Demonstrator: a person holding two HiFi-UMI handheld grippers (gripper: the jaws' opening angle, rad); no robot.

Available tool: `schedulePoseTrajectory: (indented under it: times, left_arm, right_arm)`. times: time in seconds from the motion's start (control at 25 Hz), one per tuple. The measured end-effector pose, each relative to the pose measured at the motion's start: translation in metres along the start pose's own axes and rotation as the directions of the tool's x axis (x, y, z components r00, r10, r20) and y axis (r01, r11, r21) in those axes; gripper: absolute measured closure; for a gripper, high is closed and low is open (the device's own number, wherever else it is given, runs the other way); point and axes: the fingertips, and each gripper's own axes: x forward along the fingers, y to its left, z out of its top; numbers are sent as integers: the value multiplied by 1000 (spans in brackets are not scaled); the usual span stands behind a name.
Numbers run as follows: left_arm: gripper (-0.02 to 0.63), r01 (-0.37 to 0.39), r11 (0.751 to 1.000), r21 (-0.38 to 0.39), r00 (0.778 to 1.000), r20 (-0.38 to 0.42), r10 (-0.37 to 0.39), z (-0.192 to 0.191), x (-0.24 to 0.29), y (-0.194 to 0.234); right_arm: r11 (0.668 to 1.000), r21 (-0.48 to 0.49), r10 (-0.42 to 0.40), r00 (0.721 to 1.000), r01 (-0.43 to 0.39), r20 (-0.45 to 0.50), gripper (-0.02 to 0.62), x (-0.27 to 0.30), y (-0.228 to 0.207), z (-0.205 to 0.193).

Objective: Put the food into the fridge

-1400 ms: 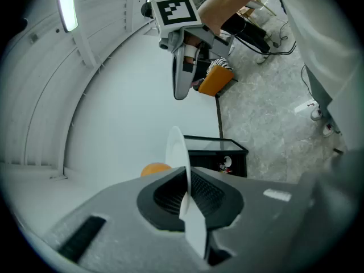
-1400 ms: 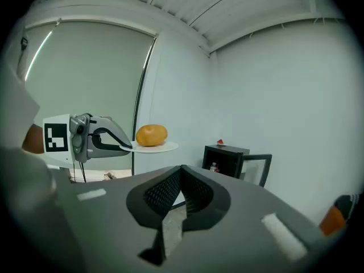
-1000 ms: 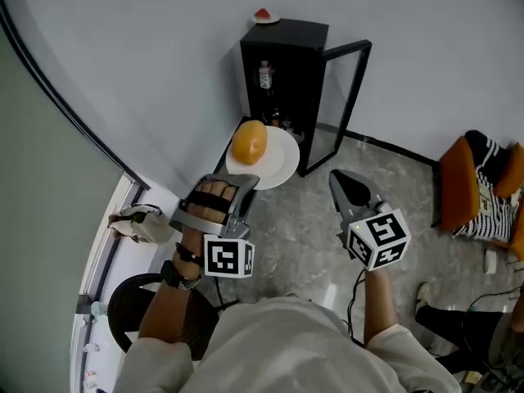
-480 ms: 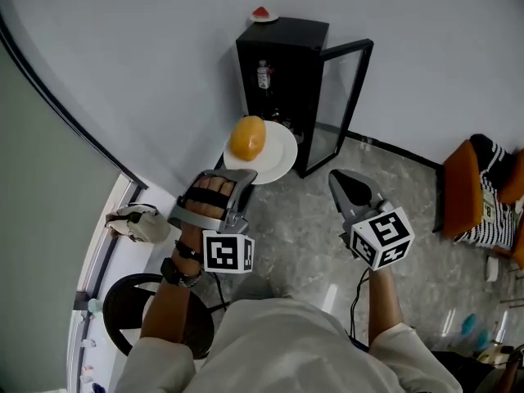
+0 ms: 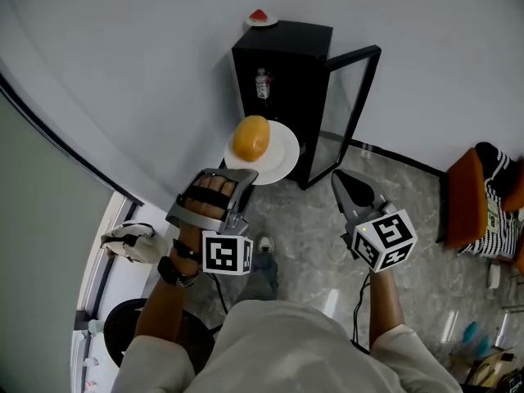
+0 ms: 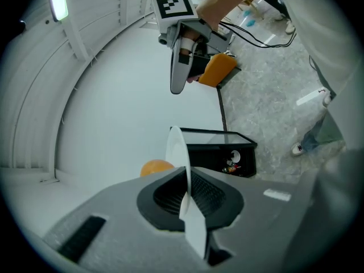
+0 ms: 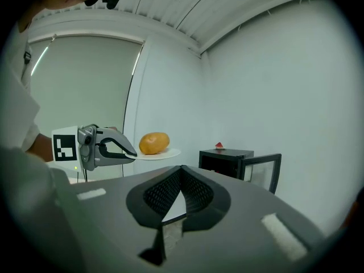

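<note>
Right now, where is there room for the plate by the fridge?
The top of the black mini fridge is bare right of the small dish with a red slice. Its glass door stands open, leaving the doorway free. Inside looks crowded: a clear bottle above, small things below. The grey stone floor in front is bare.

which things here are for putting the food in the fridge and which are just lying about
In the job: left gripper, shut on the white plate; orange food on it; black fridge, door open.
Lying about: orange chair; striped cloth on it.
</note>
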Motion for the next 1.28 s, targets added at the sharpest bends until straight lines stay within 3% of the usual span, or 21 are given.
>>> schedulePoseTrajectory:
  times: [0.48,0.76,1.28]
  left_arm:
    - [594,1,999,35,1000,6,-1,-91,152,48]
    - [594,-14,1000,24,1000,9,14,-106,167,45]
    - [594,6,1000,28,1000,22,-7,-155,252,52]
  right_arm:
    - [1000,-3,-29,999,29,14,591,158,-83,32]
    - [997,-39,-72,997,73,25,589,175,-89,25]
    - [995,-18,-96,995,96,-32,589,267,-129,15]
